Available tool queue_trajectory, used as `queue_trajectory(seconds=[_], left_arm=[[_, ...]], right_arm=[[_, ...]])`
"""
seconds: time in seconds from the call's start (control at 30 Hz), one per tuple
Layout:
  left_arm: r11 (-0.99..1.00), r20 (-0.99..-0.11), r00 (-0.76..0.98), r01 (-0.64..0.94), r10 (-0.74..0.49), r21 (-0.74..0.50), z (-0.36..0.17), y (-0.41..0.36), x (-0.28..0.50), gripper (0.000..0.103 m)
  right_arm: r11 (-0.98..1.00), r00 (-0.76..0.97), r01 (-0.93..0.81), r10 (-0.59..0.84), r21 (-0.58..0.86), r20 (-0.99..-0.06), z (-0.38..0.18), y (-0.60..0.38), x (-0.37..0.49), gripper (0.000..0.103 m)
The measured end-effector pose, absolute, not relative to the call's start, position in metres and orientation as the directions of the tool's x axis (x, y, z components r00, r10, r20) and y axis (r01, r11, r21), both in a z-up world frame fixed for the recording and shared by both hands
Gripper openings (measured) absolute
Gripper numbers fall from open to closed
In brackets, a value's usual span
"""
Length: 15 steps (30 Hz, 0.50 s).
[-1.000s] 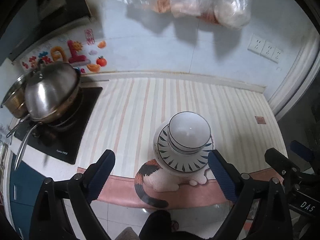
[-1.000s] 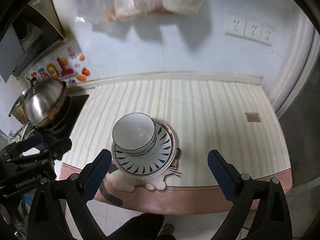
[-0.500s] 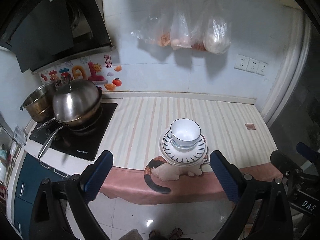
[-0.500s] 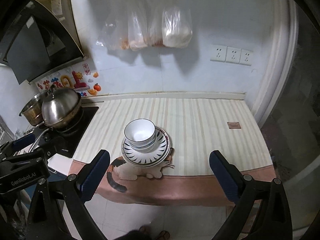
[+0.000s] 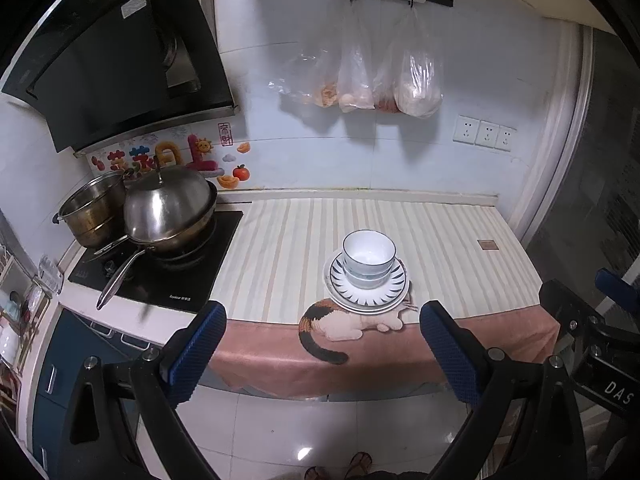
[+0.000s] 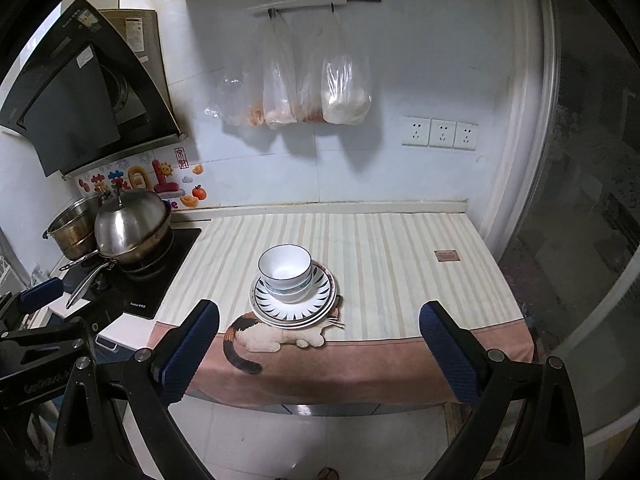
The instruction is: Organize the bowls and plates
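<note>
**Bowls and plates are sitting stacked near the front edge of the counter**

The left gripper is hanging in front of the counter with its two blue-padded fingers standing wide apart, and nothing is lying between them. The right gripper is showing the same: its fingers are spread wide and are holding nothing. Both are staying well apart from the dishes.

In the left wrist view the stack is sitting a little right of the centre of the frame. The bowls are nesting one inside the other, white with a dark rim, and they are resting on the plates, which are carrying a dark petal pattern around the edge. The plates are lying on the striped cloth and are partly covering the cat picture printed at the cloth's pink border. In the right wrist view the bowls and the plates are appearing just left of centre.

At the left of both frames a lidded wok is standing on the black cooktop, with a steel pot behind it. Plastic bags are hanging on the wall in the upper middle, and three sockets are sitting on the wall at the right.
</note>
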<state>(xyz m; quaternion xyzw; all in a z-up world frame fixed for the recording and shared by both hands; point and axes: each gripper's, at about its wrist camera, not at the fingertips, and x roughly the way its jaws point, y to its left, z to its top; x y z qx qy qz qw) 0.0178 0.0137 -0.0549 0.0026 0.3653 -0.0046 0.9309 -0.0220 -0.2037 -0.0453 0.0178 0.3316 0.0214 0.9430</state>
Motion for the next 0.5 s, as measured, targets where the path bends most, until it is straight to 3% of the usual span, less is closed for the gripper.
queue_trajectory(seconds=[0.5], left_arm=[[1.0,-0.682,0.731,-0.009,-0.006,-0.018,-0.057,0.021,0.004,0.099]], right_arm=[[0.998,0.782,-0.036,0.056,0.045,-0.621,-0.043,-0.199,-0.031,0.102]])
